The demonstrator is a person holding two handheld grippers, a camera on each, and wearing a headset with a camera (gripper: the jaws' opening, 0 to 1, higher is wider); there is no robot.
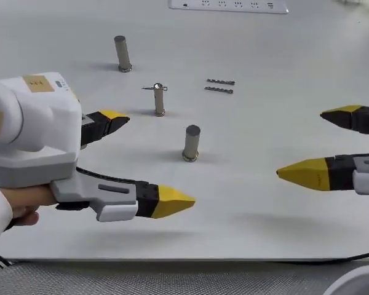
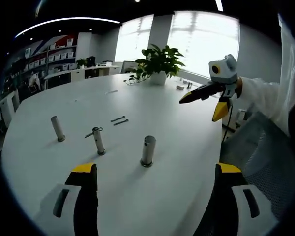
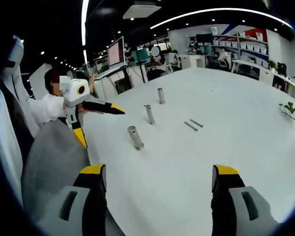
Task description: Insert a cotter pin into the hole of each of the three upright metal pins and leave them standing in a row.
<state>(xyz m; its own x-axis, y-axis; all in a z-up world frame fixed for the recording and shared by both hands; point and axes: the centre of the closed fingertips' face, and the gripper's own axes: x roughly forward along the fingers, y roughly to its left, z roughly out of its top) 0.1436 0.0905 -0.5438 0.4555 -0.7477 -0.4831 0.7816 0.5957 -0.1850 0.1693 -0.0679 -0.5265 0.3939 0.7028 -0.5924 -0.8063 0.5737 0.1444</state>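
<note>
Left gripper (image 1: 158, 158) and right gripper (image 1: 301, 144) hover, fingers apart; the middle metal pin (image 1: 159, 104) holds a cotter pin (image 1: 155, 88), two loose cotter pins (image 1: 220, 82) lie beyond. A low reach could topple the nearest metal pin (image 1: 192, 143).

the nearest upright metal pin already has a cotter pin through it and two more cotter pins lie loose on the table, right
Not the nearest pin: it carries none. The cotter pin is through the middle pin, as the head view shows. Two loose cotter pins do lie on the table.
</note>
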